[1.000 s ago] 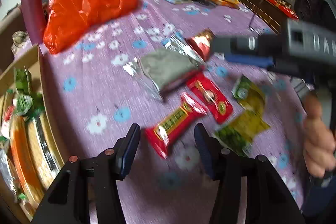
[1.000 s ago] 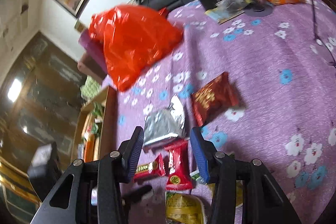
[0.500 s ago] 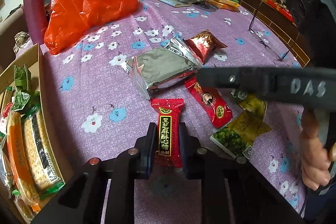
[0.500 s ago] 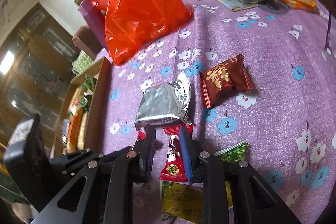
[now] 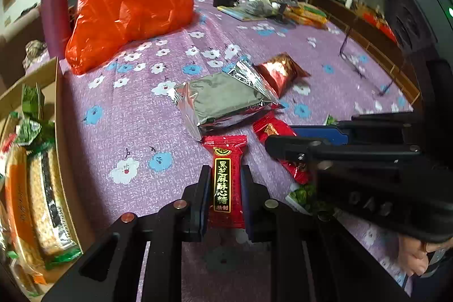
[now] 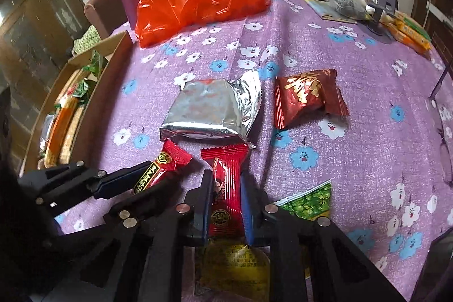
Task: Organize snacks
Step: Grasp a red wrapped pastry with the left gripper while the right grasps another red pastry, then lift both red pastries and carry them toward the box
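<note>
Gripping is the step in hand: on the flowered table near its left edge, the left gripper [image 5: 223, 191] is clamped on a red candy bar with black label [image 5: 225, 177], and beside it the right gripper [image 6: 225, 205] is clamped on a second red candy packet [image 6: 226, 188], both lying just below the silver pouch [image 6: 212, 111]. Next, I judge, each must lift clear and carry left to the cardboard box [image 5: 61, 137] at the table's edge.
</note>
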